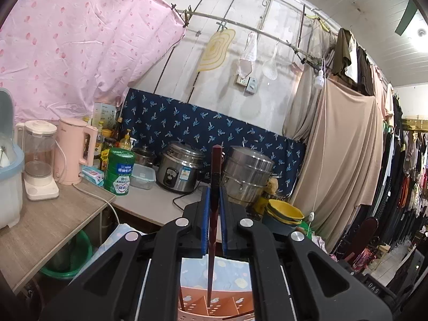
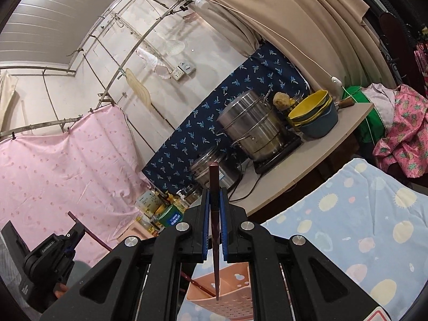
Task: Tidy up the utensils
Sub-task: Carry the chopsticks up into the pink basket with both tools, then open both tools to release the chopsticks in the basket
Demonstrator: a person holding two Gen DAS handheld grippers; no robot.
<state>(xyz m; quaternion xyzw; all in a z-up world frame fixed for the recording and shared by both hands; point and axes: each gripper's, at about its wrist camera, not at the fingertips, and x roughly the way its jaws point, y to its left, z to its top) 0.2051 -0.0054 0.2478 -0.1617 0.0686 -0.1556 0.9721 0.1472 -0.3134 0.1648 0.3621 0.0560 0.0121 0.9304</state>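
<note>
Both my tools are clamped down on a chopstick each. My left tool [image 1: 213,200] has its blue pads pinching a dark red chopstick [image 1: 214,214] that stands pretty much upright, tip pointing down into the pink utensil basket [image 1: 214,305] right below it. The basket has dividers inside, and the tip sits near one of them; I can't tell which compartment it's in. There's another chopstick [image 1: 182,298] already leaning in the basket's left section.

My right tool [image 2: 214,206] is doing the same thing, squeezed shut on its own dark chopstick [image 2: 215,240], with the tip hanging down at the basket's [image 2: 227,294] rim. In the right wrist view you can also spot my left tool [image 2: 71,236] off at the lower left.

The basket sits on a light blue cloth [image 2: 361,227] with pale yellow and pink blobs on it.

Further back there's the desk [image 1: 149,203] with a steel rice cooker [image 1: 180,167], a big stacked steel steamer pot [image 1: 247,178], a green tin [image 1: 119,171] and a clear lidded container [image 1: 141,176]. Yellow and blue bowls [image 1: 285,214] are stacked at the right end. Off to the left a pink kettle [image 1: 73,149] and a white blender [image 1: 38,157] sit on a wood-look desk [image 1: 45,224]. Behind it all hangs a navy patterned cloth [image 1: 214,128] and a pink sheet [image 1: 80,48].
</note>
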